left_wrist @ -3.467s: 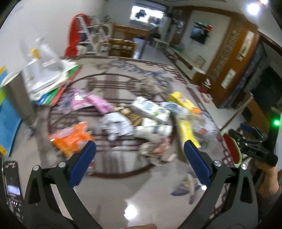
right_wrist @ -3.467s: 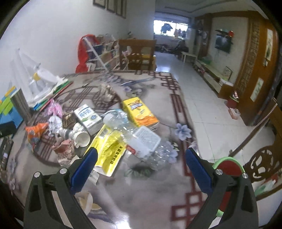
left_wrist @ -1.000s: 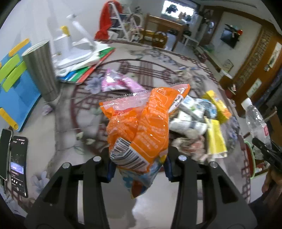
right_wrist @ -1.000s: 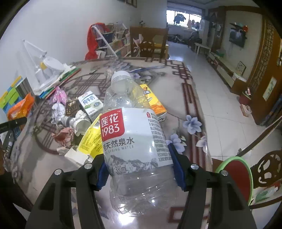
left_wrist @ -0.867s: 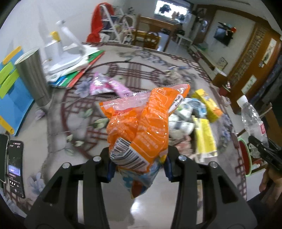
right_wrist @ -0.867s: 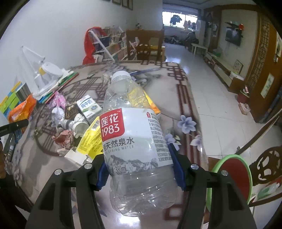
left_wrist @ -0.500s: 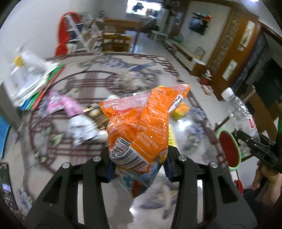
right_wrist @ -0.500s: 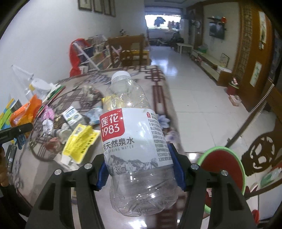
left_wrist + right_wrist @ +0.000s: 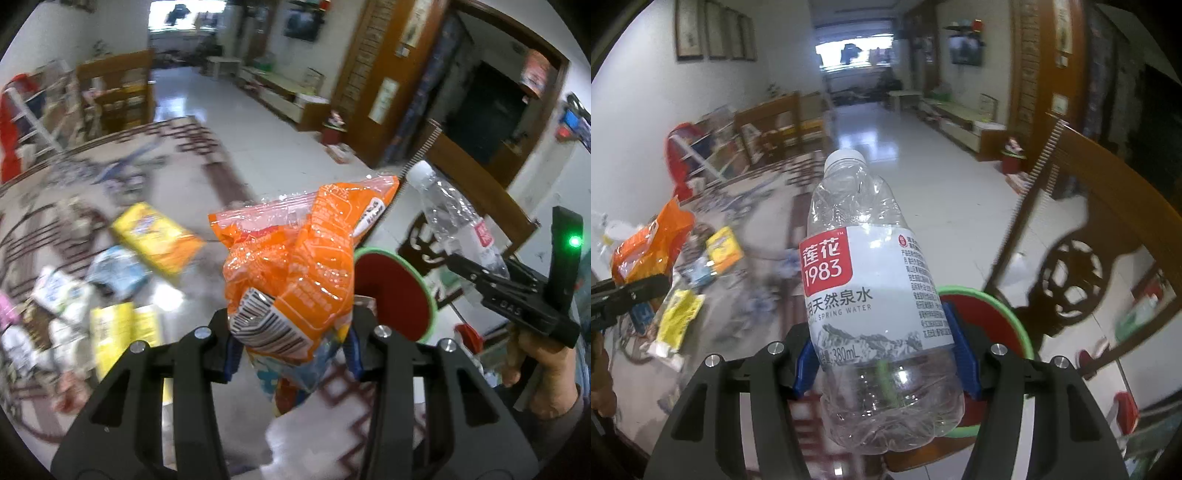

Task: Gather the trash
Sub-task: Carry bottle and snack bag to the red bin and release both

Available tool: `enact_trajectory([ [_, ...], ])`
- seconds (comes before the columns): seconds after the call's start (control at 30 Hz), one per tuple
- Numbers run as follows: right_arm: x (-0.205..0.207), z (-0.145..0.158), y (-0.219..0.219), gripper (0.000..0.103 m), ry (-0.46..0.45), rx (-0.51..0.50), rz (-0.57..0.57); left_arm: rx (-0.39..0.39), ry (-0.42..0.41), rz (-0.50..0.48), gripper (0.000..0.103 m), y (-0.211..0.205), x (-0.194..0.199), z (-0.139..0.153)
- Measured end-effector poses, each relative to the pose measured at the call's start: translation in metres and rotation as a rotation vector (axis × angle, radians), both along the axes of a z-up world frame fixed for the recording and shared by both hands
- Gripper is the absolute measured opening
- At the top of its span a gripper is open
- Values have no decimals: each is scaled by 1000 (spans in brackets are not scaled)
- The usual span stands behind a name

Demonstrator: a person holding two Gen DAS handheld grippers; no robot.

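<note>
My left gripper [image 9: 291,350] is shut on an orange snack bag [image 9: 295,266], held in the air past the table's right edge. A red bin with a green rim [image 9: 395,291] stands just behind the bag. My right gripper [image 9: 886,362] is shut on a clear water bottle [image 9: 868,295] with a white and red label, cap upward. The bin's green rim [image 9: 1015,321] shows behind and below this bottle. In the left wrist view the bottle [image 9: 458,221] and a hand holding the right gripper [image 9: 458,266] appear at the right. The orange bag [image 9: 646,243] shows at the left of the right wrist view.
More trash lies on the patterned table [image 9: 207,177]: a yellow box [image 9: 155,236], a yellow wrapper [image 9: 114,332], a light blue pack [image 9: 114,269] and crumpled wrappers. A carved wooden chair [image 9: 1078,266] stands beside the bin. Tiled floor [image 9: 923,166] stretches beyond.
Both grippers have swung right, away from the table's middle toward the red bin, each still holding its item. The bin has come in close behind the bag and the bottle.
</note>
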State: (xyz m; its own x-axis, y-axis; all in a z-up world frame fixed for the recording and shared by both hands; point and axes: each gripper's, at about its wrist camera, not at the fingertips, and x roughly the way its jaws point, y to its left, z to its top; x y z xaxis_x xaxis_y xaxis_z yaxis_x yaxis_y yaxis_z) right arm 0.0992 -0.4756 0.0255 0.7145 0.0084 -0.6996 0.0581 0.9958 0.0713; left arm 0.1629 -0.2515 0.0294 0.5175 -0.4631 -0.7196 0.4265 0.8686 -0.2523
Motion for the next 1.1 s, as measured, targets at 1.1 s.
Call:
enact_trajectory([
  [1.1, -6, -33, -113, 59, 91, 70, -218, -220, 330, -275, 68, -189, 52, -45],
])
